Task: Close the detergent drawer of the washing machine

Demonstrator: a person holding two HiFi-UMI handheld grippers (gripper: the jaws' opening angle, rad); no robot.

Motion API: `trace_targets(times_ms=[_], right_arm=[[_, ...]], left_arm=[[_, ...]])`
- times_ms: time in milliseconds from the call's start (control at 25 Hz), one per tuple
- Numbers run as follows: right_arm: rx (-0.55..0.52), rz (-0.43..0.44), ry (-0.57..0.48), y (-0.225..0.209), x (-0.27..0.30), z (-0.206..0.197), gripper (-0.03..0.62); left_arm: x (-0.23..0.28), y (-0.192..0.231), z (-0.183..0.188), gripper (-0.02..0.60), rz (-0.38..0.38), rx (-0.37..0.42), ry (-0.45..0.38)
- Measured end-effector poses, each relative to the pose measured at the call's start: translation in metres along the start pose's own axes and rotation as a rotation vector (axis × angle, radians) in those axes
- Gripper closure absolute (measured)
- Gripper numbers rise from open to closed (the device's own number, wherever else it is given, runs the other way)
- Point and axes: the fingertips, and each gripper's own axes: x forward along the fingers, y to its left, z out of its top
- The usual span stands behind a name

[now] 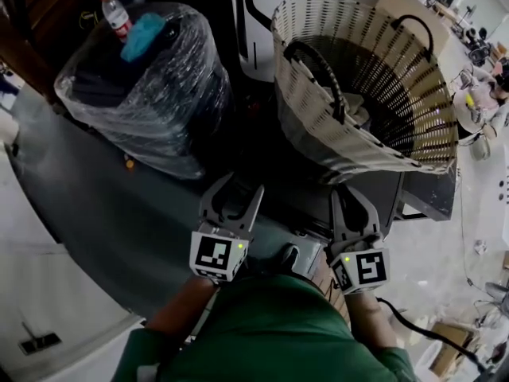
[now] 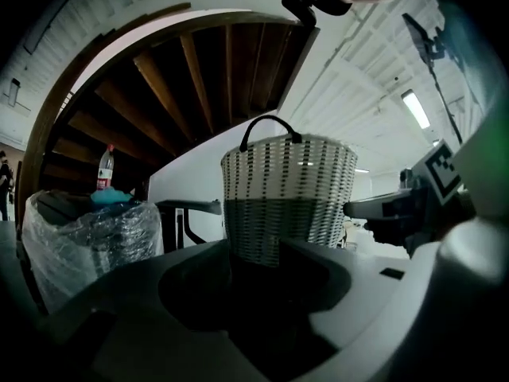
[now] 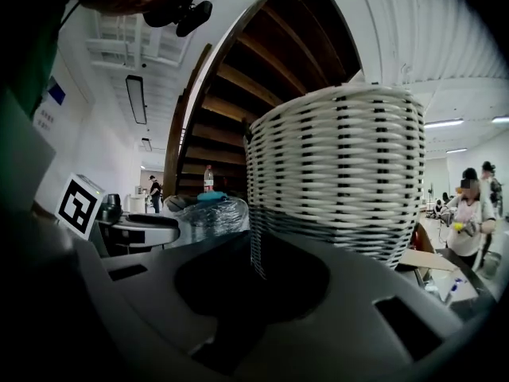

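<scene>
I am looking down on the washing machine's grey top (image 1: 111, 213). The detergent drawer shows in no view. My left gripper (image 1: 236, 191) hovers over the top's near edge, held about level, its jaws a small gap apart with nothing between them (image 2: 254, 255). My right gripper (image 1: 354, 193) is beside it, just short of the woven basket (image 1: 366, 78). Only a thin slit shows between its fingertips (image 3: 254, 257), and it holds nothing. Each gripper view looks straight at the basket (image 2: 286, 189) (image 3: 342, 165).
A bundle wrapped in clear plastic (image 1: 151, 94) lies on the machine's far left, with a water bottle (image 1: 115, 13) and a blue cloth (image 1: 143, 37) on it. People stand beyond the basket at the right (image 3: 469, 213). A wooden staircase rises behind (image 2: 183, 86).
</scene>
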Motion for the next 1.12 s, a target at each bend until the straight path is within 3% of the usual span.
trace_targets(times_ms=[120, 320, 1120], right_arm=[[-0.019, 0.001, -0.034, 0.003, -0.003, 0.013, 0.536], [-0.047, 0.001, -0.074, 0.009, -0.003, 0.03, 0.536], [-0.062, 0.042, -0.141, 0.008, -0.006, 0.041, 0.537]], left_arm=[[-0.008, -0.008, 0.028, 0.42, -0.023, 0.015, -0.056], [-0.012, -0.02, 0.054, 0.423, -0.042, 0.052, -0.112], [-0.001, -0.031, 0.055, 0.425, -0.037, 0.048, -0.081]])
